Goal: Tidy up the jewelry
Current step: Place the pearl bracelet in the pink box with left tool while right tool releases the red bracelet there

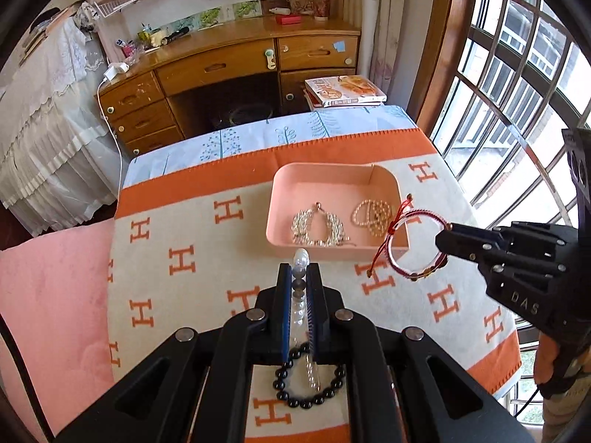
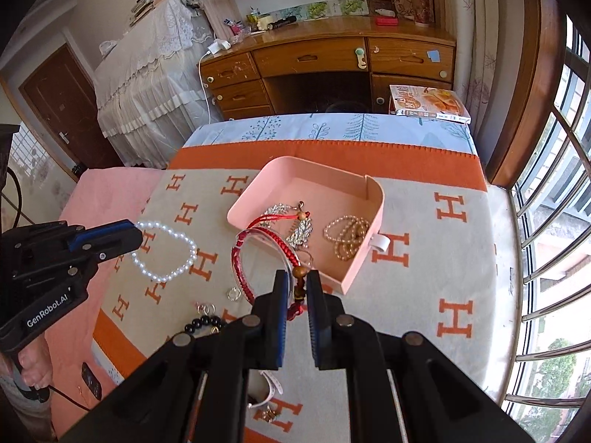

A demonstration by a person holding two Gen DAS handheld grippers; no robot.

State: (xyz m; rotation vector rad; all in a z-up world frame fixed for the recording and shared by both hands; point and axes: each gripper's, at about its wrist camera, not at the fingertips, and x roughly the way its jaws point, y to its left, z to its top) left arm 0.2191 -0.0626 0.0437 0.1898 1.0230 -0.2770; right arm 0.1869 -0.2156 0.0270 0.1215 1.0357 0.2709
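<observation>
While gripping hard at centre frame of the left wrist view, left gripper (image 1: 300,277) clamped on a clear white bead bracelet (image 1: 301,258), loop dangling at mid-left of the right wrist view (image 2: 164,251), above the H-patterned orange blanket (image 1: 177,258). Over at right, right gripper (image 2: 297,284) pinched shut on a red cord bracelet (image 2: 243,258), hoop hanging at the near right corner of the pink tray (image 1: 280,184). Inside the tray: silver chain piece (image 1: 319,227) left, pearl bracelet (image 1: 371,216) right, apart. Black bead bracelet (image 1: 308,384) lying on the blanket, low centre, under the left gripper. Small silver ring (image 2: 233,292) lying lower centre-left on the blanket.
</observation>
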